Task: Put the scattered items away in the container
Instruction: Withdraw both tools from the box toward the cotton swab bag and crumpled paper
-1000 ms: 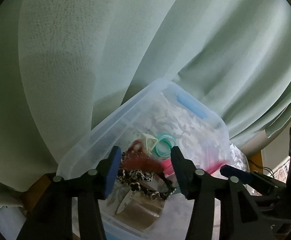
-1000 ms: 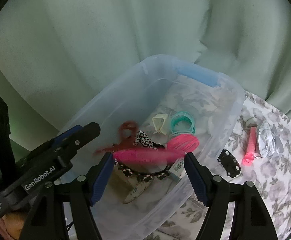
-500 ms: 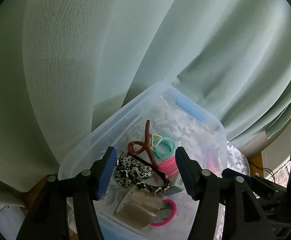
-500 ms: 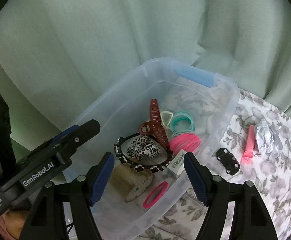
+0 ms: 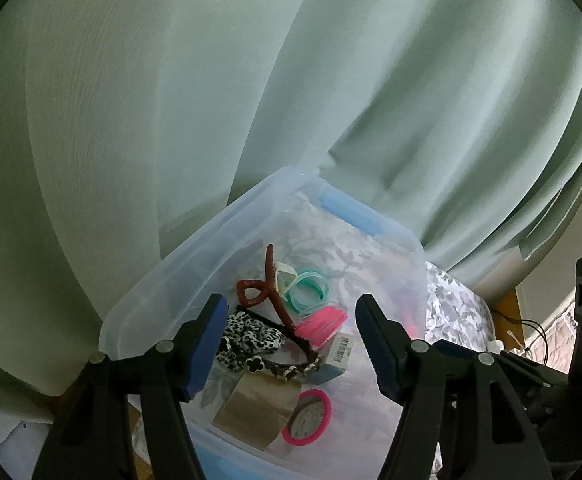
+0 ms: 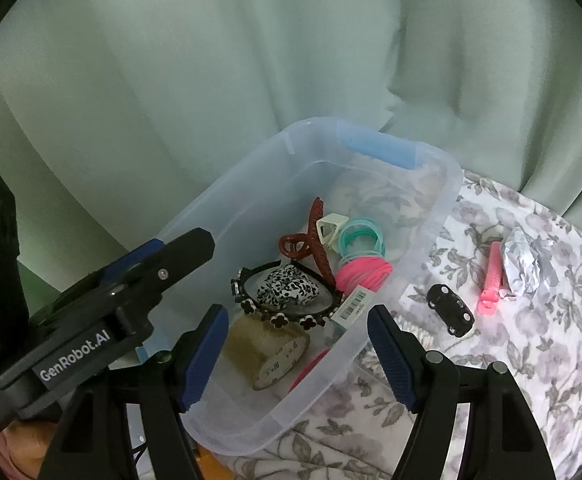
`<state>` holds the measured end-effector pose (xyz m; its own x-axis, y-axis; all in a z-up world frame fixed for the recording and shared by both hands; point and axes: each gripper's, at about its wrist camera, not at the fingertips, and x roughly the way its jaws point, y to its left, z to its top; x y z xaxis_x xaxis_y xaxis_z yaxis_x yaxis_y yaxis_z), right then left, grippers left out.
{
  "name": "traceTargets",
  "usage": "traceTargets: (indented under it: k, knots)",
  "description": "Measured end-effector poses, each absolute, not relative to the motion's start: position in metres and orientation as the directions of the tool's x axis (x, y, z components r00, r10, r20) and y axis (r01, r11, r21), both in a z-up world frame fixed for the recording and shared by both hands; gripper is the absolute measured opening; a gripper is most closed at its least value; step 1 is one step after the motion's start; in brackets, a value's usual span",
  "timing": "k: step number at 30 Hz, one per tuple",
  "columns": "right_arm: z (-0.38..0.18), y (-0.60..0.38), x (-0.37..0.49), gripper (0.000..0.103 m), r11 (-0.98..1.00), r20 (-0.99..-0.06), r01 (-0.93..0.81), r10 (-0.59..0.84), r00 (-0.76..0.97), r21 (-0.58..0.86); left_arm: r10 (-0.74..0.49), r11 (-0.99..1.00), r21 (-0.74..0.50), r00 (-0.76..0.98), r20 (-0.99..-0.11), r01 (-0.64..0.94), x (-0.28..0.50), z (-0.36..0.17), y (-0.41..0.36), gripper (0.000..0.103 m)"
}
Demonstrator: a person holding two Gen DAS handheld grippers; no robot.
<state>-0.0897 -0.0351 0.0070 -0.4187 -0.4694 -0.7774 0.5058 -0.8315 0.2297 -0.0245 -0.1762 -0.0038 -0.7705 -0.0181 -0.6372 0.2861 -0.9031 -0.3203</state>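
A clear plastic bin (image 6: 443, 196) (image 5: 151, 296) sits on the floral cloth. In it lie a brown claw clip (image 6: 315, 246) (image 5: 269, 296), a black flower headband (image 6: 287, 316), a spotted scrunchie (image 6: 287, 290), teal rings (image 6: 361, 236), pink rings (image 6: 365, 274), a tape roll (image 6: 267, 354) and a pink ring (image 5: 307, 416). My left gripper (image 5: 291, 344) is open and empty above the bin's near end. My right gripper (image 6: 297, 354) is open and empty above the bin's near right corner. Outside the bin lie a black clip (image 6: 451, 308) and a pink clip (image 6: 491, 280).
A pale green curtain (image 6: 251, 60) hangs close behind the bin. A crumpled foil wrapper (image 6: 525, 264) lies beside the pink clip on the floral cloth (image 6: 531, 340). The left gripper's body (image 6: 91, 312) shows at the left of the right wrist view.
The brown claw clip and a pink ring dropped from the grippers into the bin. Both grippers opened and drew back and up a little.
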Motion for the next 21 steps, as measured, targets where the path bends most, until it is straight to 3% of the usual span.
traceTargets:
  k: [21]
  knots:
    - [0.018, 0.035, -0.063, 0.076, -0.856, -0.718, 0.426, -0.492, -0.493, 0.294, 0.006, -0.955, -0.229, -0.763, -0.646, 0.187, -0.026, 0.018, -0.101, 0.068]
